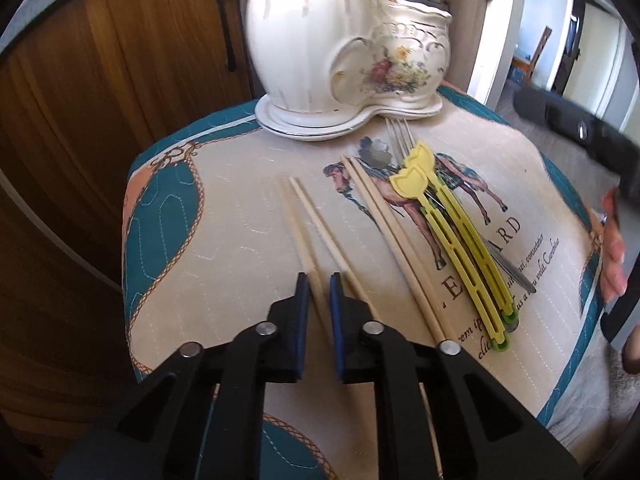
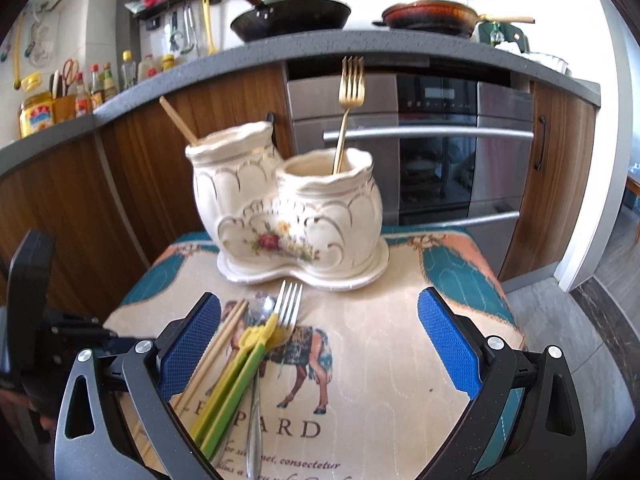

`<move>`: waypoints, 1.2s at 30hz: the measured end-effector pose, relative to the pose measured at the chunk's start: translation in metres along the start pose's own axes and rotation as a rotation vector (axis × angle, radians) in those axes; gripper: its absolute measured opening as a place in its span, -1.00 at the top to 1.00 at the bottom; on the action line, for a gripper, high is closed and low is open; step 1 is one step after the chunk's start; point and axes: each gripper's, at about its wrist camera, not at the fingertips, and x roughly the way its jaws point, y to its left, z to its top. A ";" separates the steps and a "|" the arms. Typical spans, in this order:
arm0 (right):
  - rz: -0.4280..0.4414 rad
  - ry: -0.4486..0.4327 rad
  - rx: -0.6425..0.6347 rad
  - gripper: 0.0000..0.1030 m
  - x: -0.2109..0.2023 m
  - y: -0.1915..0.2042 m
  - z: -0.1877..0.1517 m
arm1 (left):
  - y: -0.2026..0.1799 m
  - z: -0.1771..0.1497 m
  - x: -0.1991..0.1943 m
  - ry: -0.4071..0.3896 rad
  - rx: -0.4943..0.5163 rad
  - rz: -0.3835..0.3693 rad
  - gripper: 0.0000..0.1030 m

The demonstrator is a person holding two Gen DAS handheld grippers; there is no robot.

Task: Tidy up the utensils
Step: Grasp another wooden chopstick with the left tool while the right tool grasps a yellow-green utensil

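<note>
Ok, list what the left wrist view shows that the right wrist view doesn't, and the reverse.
Left wrist only: the left tool shut on a loose chopstick pair.
Right wrist only: the open right tool, a gold fork standing in the holder, pans on the counter.
Both: the ceramic holder, silver fork, yellow-green utensils, second chopstick pair.

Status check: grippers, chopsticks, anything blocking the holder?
Left gripper shut on a chopstick. Right gripper open, empty, over the utensil pile. Ceramic holder already holds a gold fork. Path clear.
</note>
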 end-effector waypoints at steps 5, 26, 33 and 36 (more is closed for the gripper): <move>0.029 0.092 -0.020 -0.64 0.012 0.009 -0.007 | 0.005 -0.003 -0.001 -0.029 -0.028 -0.015 0.88; 0.116 0.301 -0.007 0.73 0.062 0.037 -0.024 | 0.025 -0.007 -0.019 -0.178 -0.090 -0.068 0.88; 0.134 0.261 0.017 0.83 0.048 0.029 -0.019 | 0.026 -0.007 -0.020 -0.192 -0.100 -0.076 0.88; 0.150 0.224 0.040 0.83 0.040 0.024 -0.014 | 0.026 -0.007 -0.023 -0.210 -0.107 -0.086 0.88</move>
